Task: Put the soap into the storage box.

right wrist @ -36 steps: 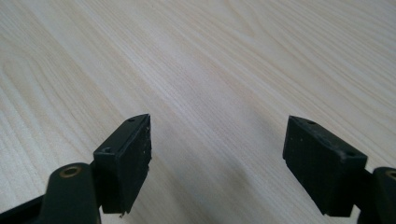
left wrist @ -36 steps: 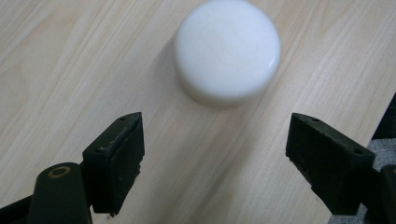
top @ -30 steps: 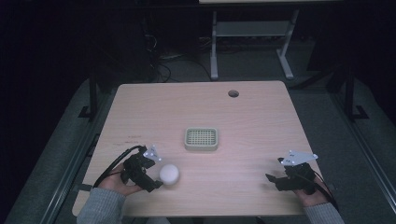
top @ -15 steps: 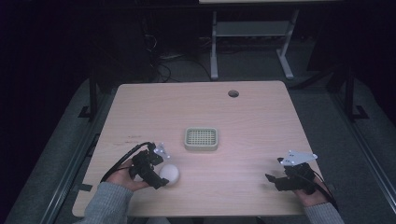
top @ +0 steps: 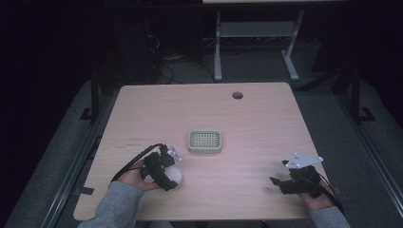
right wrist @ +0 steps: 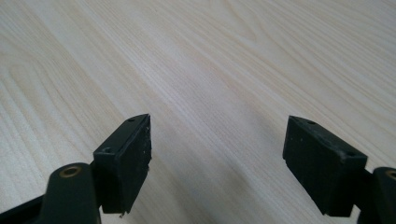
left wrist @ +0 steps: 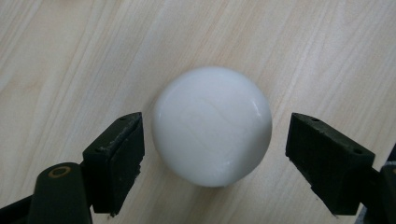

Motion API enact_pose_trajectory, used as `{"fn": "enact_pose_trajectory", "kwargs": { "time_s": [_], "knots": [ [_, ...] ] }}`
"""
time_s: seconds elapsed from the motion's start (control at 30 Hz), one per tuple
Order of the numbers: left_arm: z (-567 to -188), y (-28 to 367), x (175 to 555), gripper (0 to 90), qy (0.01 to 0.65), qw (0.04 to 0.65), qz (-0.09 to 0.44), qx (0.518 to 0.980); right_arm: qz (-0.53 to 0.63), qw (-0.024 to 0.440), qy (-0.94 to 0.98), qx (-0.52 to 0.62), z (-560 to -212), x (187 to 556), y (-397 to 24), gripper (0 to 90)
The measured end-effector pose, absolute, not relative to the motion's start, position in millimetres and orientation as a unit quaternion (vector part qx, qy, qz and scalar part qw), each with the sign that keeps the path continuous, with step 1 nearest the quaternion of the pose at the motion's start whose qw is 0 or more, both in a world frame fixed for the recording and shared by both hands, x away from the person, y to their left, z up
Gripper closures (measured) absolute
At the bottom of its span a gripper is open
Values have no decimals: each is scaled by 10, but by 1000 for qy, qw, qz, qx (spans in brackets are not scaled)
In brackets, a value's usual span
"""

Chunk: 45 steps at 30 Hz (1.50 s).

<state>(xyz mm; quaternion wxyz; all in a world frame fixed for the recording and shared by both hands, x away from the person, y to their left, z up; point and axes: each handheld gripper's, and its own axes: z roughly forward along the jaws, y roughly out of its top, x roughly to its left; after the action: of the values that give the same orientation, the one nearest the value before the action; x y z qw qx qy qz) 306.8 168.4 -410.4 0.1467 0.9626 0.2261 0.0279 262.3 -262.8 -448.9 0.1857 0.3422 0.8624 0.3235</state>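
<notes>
The left gripper (left wrist: 212, 154) straddles the white ball (left wrist: 212, 138) on the bench (top: 256, 118), fingers spread, not touching; right gripper (right wrist: 217, 163) released.

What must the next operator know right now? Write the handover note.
Left gripper: open, jaws on either side of the white ball, with small gaps showing, not yet clamped.
Right gripper: open, holding nothing, low over bare table at the near right.
Ball sits on the table near the front left edge; the grid tray is mid-table, nothing in it.
Done: ball framed. Left: probably close, lift, and perhaps carry it to the tray.
</notes>
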Motion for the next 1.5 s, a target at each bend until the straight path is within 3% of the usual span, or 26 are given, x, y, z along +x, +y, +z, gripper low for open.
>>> {"fn": "enact_pose_trajectory", "kwargs": {
  "time_s": [0.97,1.5],
  "knots": [
    [-4322,1547,3201,182,234,99,-1,967,323,181,864,342,-4491,2624,-2620,231],
    [-4364,1548,3218,231,235,94,-12,967,326,182,863,340,-4480,2624,-2616,231]
  ]
}}
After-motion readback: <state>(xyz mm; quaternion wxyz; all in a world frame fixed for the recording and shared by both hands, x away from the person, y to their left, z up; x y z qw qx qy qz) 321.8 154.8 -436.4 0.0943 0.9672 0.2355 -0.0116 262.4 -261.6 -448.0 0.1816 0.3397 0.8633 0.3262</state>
